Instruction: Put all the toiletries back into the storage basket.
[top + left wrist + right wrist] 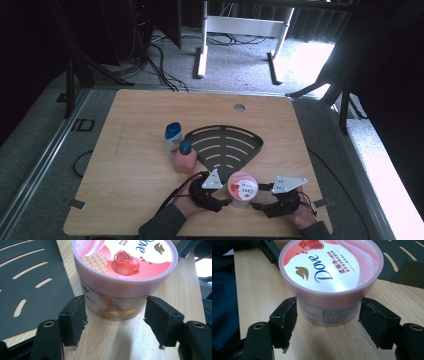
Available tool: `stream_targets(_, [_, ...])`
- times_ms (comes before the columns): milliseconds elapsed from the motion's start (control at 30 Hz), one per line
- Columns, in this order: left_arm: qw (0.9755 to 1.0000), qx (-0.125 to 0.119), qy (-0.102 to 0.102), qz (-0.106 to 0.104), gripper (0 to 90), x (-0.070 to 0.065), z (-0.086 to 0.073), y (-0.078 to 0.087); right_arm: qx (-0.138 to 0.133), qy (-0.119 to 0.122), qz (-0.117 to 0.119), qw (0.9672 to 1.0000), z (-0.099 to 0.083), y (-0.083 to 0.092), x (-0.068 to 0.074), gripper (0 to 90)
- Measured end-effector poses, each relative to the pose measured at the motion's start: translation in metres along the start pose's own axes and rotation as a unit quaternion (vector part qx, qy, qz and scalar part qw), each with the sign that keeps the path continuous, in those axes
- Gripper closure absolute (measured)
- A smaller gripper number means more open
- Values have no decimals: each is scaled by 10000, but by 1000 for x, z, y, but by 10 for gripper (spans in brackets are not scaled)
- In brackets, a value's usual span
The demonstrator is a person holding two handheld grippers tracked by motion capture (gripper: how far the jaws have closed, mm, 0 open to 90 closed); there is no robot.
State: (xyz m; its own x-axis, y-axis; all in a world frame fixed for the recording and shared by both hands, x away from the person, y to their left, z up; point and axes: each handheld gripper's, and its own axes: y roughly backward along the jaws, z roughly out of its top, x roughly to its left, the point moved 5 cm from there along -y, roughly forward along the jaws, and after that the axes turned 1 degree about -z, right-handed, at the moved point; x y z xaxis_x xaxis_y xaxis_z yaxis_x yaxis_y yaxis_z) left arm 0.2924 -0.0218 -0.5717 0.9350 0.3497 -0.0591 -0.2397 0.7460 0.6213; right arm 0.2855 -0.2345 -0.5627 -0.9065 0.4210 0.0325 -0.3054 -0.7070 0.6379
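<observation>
While both grippers, the left gripper (226, 202) and right gripper (256, 205), flank the pink-lidded jar (242, 188) at the table's (130, 165) near edge with jaws spread, each should back straight away without nudging it.

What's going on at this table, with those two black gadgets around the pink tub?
A person sits at a wooden table with a two-jaw tool in each hand. The left tool and right tool face a pink Dove tub from opposite sides. Both stand open, jaws beside the tub's base without pressing it, so it sits free on the table. Behind it lie a black slotted tray, a pink bottle and a white bottle.
</observation>
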Motion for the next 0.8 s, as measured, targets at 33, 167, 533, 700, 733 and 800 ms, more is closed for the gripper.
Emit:
stream_targets(33, [10000,-3,-11,-2,336,0,0,0,12,13,-12,10000,0,0,0,295])
stream_targets(167, [10000,-29,-76,15,331,-1,1,-2,-4,8,-5,10000,1,-1,-1,286])
stream_targets(533, [9996,-110,-244,89,297,-3,5,-3,69,159,-151,9997,3,-4,0,264])
stream_targets(700, [9995,-128,-258,96,299,-2,6,-3,91,150,-189,9997,4,-5,0,259])
stream_targets(733, [9995,-135,-256,95,299,-2,6,-3,99,155,-185,9997,4,-5,-1,258])
stream_targets(800, [9995,-118,-254,110,298,-2,6,-3,108,152,-188,9996,5,-5,-1,258])
